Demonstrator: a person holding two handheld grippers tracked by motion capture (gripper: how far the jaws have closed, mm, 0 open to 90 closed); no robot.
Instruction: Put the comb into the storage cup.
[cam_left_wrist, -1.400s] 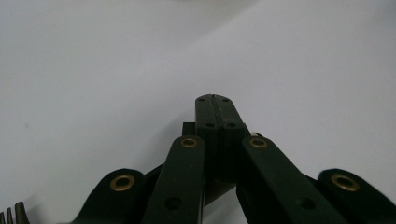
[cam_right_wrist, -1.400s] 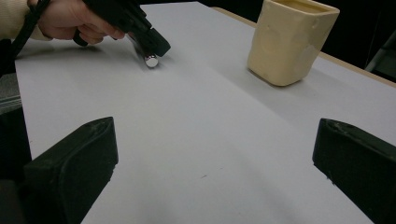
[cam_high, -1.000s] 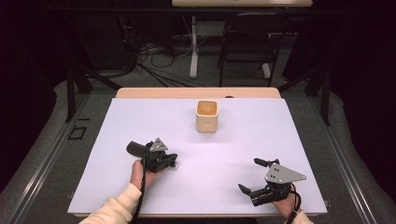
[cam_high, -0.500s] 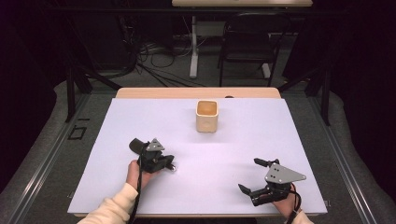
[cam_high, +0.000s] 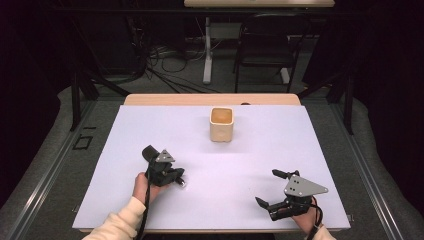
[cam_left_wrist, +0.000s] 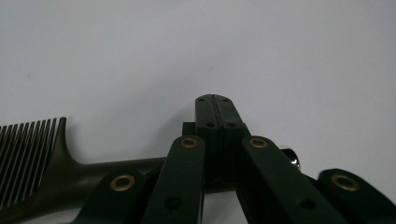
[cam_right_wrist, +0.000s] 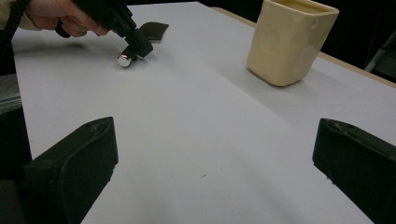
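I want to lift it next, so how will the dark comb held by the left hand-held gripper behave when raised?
The comb looks like thin, rigid plastic, so probably light and stiff. The left hand-held gripper, jaws shut, holds its narrow handle with the toothed end sticking out sideways, so it may pivot or droop. The smooth handle could slip.

The left gripper (cam_high: 172, 176) is black, with a small grey three-cornered plate on top and a black cable hanging down along the arm. In the left gripper view, at the bottom of the frame, its black bars have round brass rings and small dark holes. The sleeve (cam_high: 120, 222) at the lower left of the high view is cream. The right gripper (cam_high: 272, 189), at the lower right, is black too, with a bigger grey plate that has little dark dots.
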